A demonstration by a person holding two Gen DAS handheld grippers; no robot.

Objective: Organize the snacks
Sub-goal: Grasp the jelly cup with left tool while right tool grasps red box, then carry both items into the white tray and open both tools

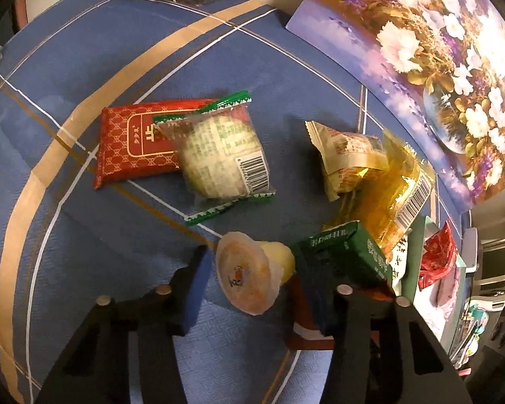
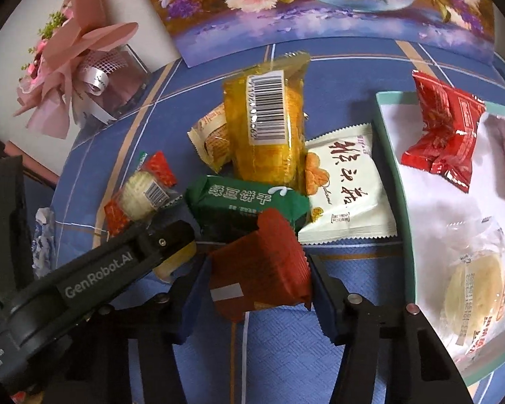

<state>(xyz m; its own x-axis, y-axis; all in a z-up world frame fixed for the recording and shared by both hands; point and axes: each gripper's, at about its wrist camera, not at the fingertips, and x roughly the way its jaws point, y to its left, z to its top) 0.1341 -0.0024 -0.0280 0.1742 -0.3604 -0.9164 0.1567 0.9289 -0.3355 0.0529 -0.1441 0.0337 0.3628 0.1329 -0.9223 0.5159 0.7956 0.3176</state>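
A small jelly cup [image 1: 249, 276] with an orange lid lies tipped on the blue cloth. My left gripper [image 1: 252, 262] straddles it: the right pad is against the cup body, and a sliver of cloth shows between the left pad and the lid. My right gripper [image 2: 259, 266] is shut on a red-brown packet [image 2: 262, 256], with both blue pads on its sides. A green packet [image 2: 245, 202], a white packet [image 2: 340, 185], a yellow barcoded packet [image 2: 266, 128] and a beige one [image 2: 208, 138] lie piled behind it. Further left lie a round pastry [image 1: 222, 155] and a red packet [image 1: 134, 138].
A teal-rimmed tray [image 2: 392, 155] on the right holds a red snack [image 2: 444, 134] and a wrapped pastry [image 2: 474, 279]. A floral picture [image 2: 320, 6] leans at the back. A pink bouquet [image 2: 77, 64] stands at the back left. The two grippers are close together.
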